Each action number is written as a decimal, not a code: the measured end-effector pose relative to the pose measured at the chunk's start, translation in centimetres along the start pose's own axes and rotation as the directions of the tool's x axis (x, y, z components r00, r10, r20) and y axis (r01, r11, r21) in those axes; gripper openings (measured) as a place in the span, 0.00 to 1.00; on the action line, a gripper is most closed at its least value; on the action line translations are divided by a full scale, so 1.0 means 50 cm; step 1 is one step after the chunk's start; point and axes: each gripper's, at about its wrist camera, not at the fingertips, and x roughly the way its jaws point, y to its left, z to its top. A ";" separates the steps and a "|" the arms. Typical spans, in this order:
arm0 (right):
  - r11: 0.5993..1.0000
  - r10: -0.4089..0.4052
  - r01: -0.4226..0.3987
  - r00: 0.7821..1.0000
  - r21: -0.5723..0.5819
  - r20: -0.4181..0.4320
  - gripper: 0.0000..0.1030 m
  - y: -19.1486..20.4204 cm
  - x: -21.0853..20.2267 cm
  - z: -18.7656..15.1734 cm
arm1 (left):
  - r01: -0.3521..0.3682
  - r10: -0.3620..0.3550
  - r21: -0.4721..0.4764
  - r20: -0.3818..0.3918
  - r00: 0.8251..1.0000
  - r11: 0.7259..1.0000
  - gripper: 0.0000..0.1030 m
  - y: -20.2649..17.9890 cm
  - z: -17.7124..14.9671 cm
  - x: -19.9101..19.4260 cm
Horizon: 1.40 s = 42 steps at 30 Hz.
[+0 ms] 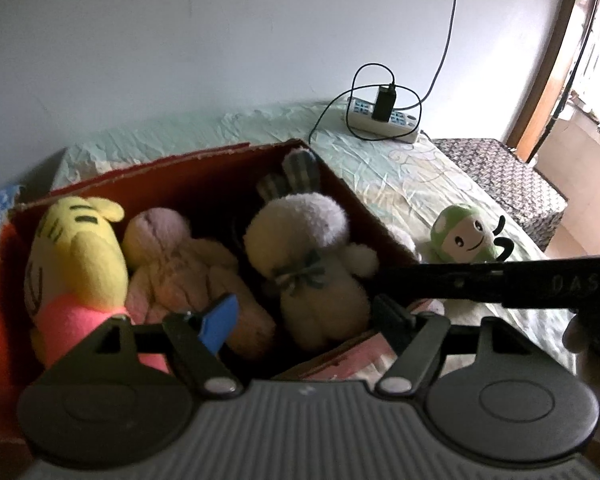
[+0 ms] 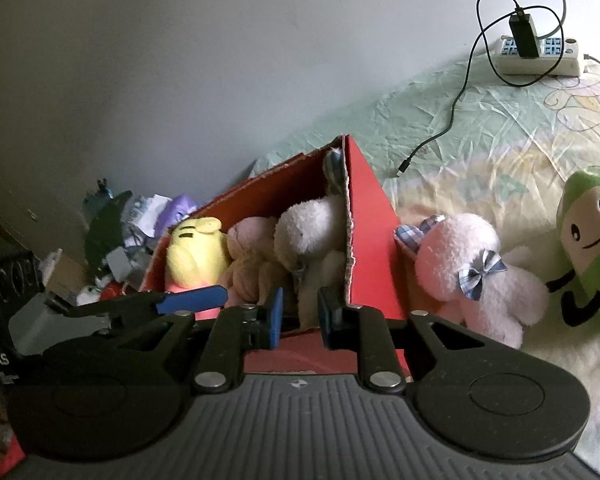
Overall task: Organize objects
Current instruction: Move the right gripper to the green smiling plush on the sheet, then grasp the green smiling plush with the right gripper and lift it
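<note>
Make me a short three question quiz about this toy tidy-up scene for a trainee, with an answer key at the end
1. How many plush toys are inside the red cardboard box?
2. True or false: the green plush lies in the box.
3. Which toy is nearest the box's outer wall: A, the pink plush with the checked bow; B, the green plush?

Key
1. Three: the yellow plush, the beige plush and the white plush.
2. False; it lies on the bed sheet outside the box.
3. A.
</note>
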 end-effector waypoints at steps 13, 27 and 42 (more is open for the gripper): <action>0.998 -0.009 0.004 0.997 0.063 0.072 0.23 -0.118 -0.095 0.007 | 0.028 -0.029 0.021 0.072 0.997 0.999 0.73 -0.112 0.020 -0.043; 0.955 -0.191 0.165 0.978 0.249 0.088 0.30 -0.337 -0.201 0.014 | 0.234 -0.230 0.076 -0.064 0.971 0.969 0.72 -0.320 0.045 0.131; 0.939 -0.122 0.110 0.992 0.327 0.017 0.47 -0.453 -0.173 0.049 | 0.212 -0.220 -0.066 -0.175 0.960 0.975 0.85 -0.377 0.074 0.298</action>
